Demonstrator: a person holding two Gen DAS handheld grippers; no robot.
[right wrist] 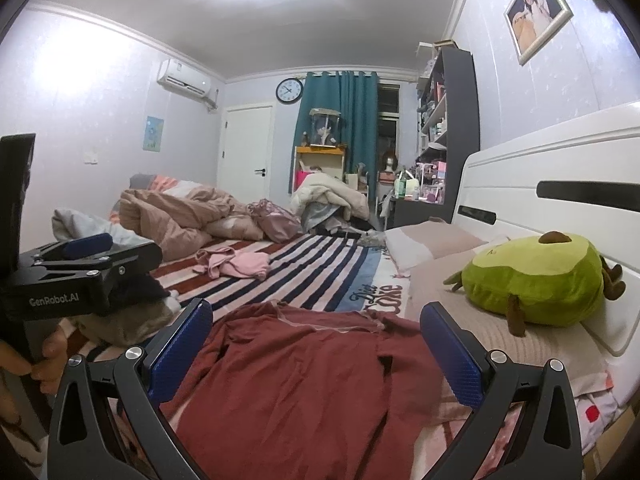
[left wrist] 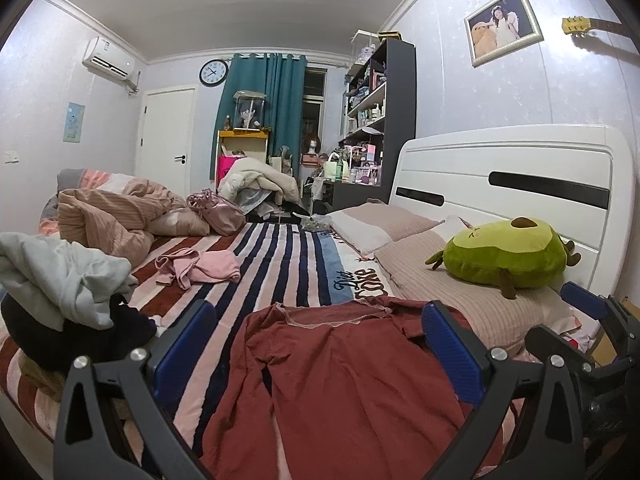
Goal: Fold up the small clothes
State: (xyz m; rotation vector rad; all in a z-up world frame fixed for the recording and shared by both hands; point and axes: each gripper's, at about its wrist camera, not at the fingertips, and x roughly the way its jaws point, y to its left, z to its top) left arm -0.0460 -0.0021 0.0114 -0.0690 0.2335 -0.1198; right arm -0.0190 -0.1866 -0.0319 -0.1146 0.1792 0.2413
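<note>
— Directly ahead of both tools, at twelve o'clock, the dark red garment [left wrist: 352,380] lies spread on the striped bedspread [left wrist: 280,256]. Which way does it run?

— Its long axis runs from six o'clock to twelve, with the lace-trimmed neckline at the far end, toward the printed lettering. The left gripper [left wrist: 320,356] hovers over its near half, jaws released and wide, holding nothing; cloth shows between the blue pads [left wrist: 452,356].

— And the other tool?

— The right gripper [right wrist: 316,354] hangs over the same garment, equally spread and empty. In its view the garment [right wrist: 304,376] fills the gap, so neither is clearly nearer; the left gripper's body [right wrist: 72,280] sits at nine o'clock in that view, suggesting the left takes the nine o'clock edge and the right the three o'clock edge.

— The count?

— One red garment under the tools. One crumpled pink garment [left wrist: 200,268] at eleven o'clock, well apart. One heap of pale and dark clothes [left wrist: 60,292] at nine o'clock. Two pillows [left wrist: 384,228] at one o'clock, one avocado plush [left wrist: 508,252] on the nearer. Two grippers.
</note>
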